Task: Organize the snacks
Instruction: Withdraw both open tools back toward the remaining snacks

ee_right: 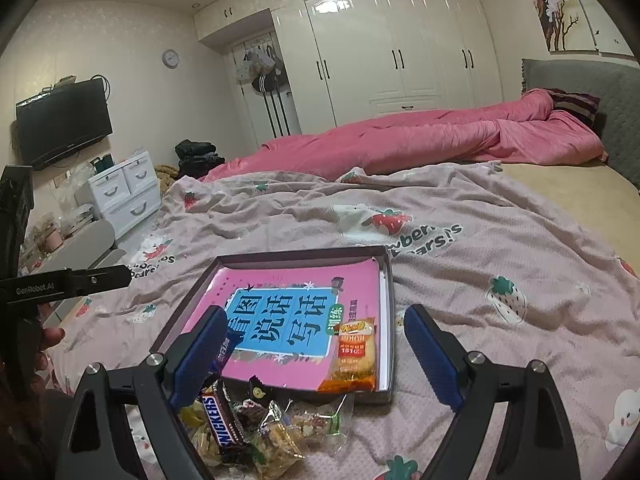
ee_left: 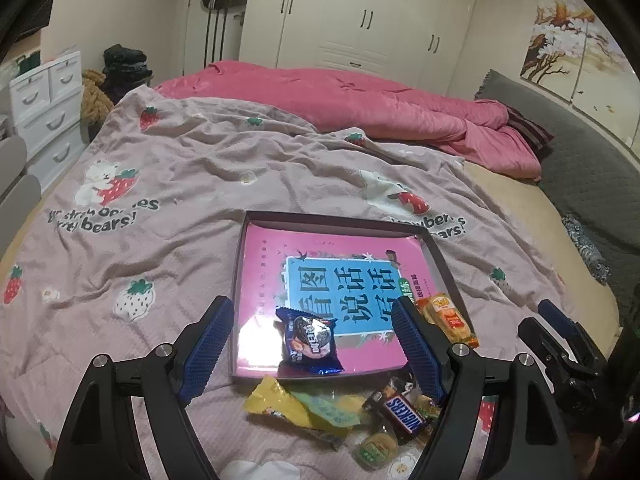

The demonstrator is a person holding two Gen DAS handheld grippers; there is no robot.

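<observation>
- Left gripper (ee_left: pixel 313 334): fingers (ee_left: pixel 210 344) spread wide, released, nothing between the blue pads. It hangs over the near edge of the tray (ee_left: pixel 446 264); no contact with any snack visible.
- Right gripper (ee_right: pixel 316 354): fingers (ee_right: pixel 430 354) likewise spread wide and empty. Its left pad sits in front of a blue wrapper at the tray's near-left corner; touching or not, cannot tell.
- Tray: shallow, dark-rimmed, lying on the bed (ee_left: pixel 192 184) atop a mauve strawberry-and-bear blanket (ee_right: pixel 500 240). A pink book (ee_right: pixel 304 312) with a blue title panel lines its floor.
- Oreo pack (ee_left: pixel 310 340): blue, inside the tray at its near edge, resting on the book cover, roughly centred between the left fingers in the left wrist view.
- Orange cake pack (ee_right: pixel 356 354): inside the tray along its right side, near the front rim.
- Snickers bar (ee_right: pixel 222 424): outside the tray, on the blanket just before the near rim, among a loose heap.
- Heap also holds a yellow wrapper (ee_left: pixel 276 404), a pale green wrapper (ee_left: pixel 328 410), and several small clear-wrapped candies (ee_right: pixel 280 436); pieces overlap and touch each other.
- Background: rolled pink quilt (ee_left: pixel 360 104) across the far side of the bed, white wardrobe (ee_right: pixel 384 56) behind, white drawer unit (ee_right: pixel 124 192) at left.
</observation>
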